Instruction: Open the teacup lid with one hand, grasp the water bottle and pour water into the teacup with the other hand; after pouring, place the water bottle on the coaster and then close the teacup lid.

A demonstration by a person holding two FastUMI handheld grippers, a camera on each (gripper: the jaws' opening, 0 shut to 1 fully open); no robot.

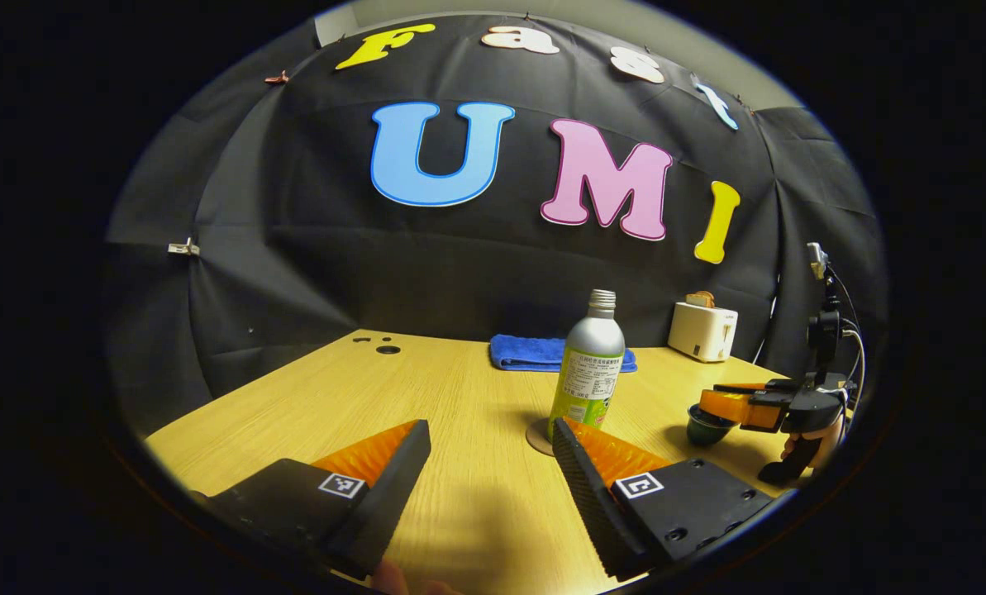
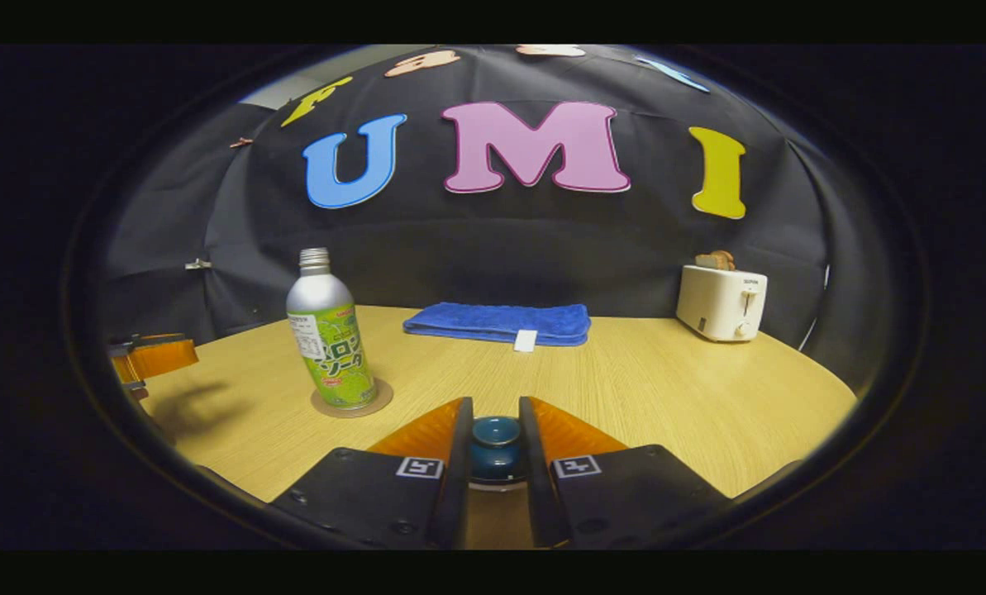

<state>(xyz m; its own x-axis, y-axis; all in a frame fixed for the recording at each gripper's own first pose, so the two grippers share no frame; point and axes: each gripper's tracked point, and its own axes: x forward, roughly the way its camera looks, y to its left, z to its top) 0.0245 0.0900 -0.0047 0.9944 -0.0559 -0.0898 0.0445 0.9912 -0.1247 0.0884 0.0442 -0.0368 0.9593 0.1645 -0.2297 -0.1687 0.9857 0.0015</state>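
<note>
A silver bottle [image 1: 589, 372] [image 2: 331, 339] with a green label and no cap stands upright on a round coaster [image 1: 538, 436] [image 2: 377, 401]. My left gripper [image 1: 491, 430] is open just in front of the bottle, with nothing between its fingers; it also shows at the left edge of the right gripper view [image 2: 154, 355]. My right gripper [image 2: 495, 409] is shut on the round knob of the dark teal teacup lid [image 2: 495, 442]. In the left gripper view, that right gripper [image 1: 728, 405] sits over the dark teacup [image 1: 705, 426]; I cannot tell whether the lid is seated.
A folded blue towel [image 1: 534, 351] [image 2: 497, 321] lies at the back of the wooden table [image 1: 459, 388]. A white toaster [image 1: 702, 330] [image 2: 721, 302] with toast in it stands at the back right. A hand [image 1: 823, 442] holds the right gripper near the table's right edge.
</note>
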